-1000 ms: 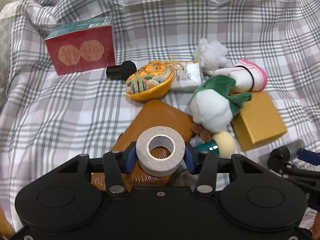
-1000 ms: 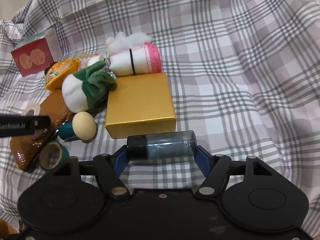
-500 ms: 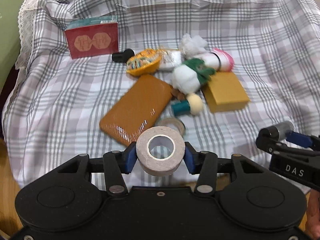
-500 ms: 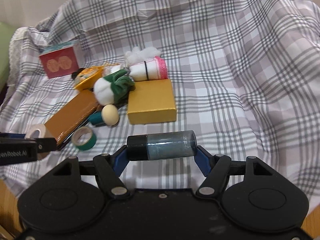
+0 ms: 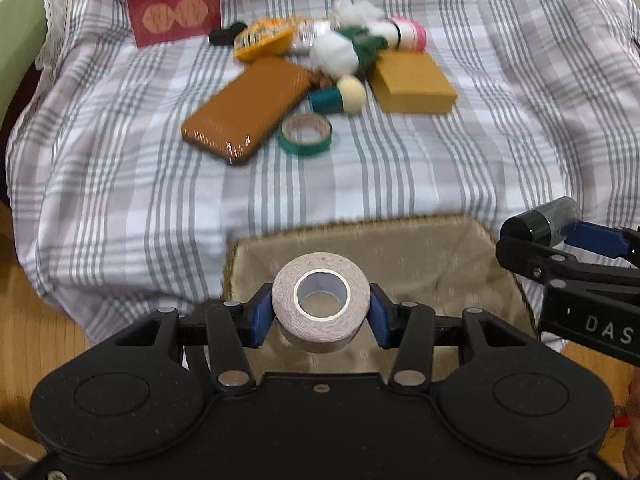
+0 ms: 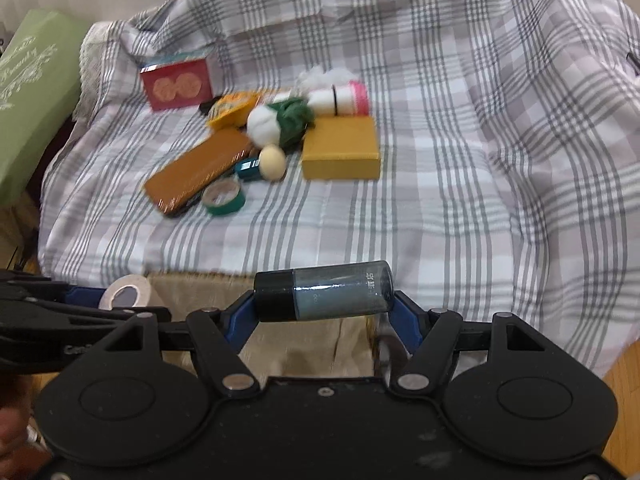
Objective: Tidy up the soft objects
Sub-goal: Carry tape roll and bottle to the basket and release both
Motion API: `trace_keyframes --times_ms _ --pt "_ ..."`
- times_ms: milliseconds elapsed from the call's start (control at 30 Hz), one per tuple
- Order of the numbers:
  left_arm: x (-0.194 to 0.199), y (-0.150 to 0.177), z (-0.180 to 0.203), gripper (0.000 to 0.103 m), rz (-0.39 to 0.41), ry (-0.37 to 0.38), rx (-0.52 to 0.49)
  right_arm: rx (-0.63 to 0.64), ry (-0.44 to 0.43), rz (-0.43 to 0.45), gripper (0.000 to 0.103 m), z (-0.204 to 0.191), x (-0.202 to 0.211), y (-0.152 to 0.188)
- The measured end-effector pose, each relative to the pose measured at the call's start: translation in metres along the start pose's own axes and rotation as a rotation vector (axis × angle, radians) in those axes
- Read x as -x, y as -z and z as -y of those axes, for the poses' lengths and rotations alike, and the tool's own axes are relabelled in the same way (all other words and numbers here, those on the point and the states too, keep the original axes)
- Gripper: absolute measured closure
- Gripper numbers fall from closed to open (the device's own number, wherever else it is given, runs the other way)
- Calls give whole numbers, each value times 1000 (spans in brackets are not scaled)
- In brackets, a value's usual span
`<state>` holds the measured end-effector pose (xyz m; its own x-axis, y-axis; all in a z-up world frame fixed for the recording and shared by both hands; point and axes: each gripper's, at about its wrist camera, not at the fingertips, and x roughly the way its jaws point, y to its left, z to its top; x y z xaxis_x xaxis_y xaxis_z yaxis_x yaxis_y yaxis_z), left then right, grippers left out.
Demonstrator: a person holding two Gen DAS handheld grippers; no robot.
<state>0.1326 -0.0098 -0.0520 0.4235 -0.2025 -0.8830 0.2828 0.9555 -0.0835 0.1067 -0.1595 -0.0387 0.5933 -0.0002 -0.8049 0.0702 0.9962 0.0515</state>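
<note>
Left hand-held gripper (image 5: 320,314) is gripping a tape roll (image 5: 320,300) above a basket (image 5: 420,240); right hand-held gripper (image 6: 324,312) is clamping a bottle (image 6: 324,290) lengthwise beside it. Farther on the checked cloth (image 5: 360,184), green tape (image 5: 306,134), boxes and a plush (image 5: 340,54) are lying clustered.

White-and-green plush (image 5: 344,50) lies among clutter on checked cloth (image 5: 360,184).
</note>
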Motion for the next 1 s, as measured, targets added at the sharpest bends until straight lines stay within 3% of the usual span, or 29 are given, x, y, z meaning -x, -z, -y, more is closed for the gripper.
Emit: trace_keyframes --times_ms 500,1000 --pt "-10 37 3 55 -153 14 32 42 -71 -202 35 -4 4 45" --pt "-15 41 1 55 -190 19 46 61 -71 -258 34 -11 -2 53"
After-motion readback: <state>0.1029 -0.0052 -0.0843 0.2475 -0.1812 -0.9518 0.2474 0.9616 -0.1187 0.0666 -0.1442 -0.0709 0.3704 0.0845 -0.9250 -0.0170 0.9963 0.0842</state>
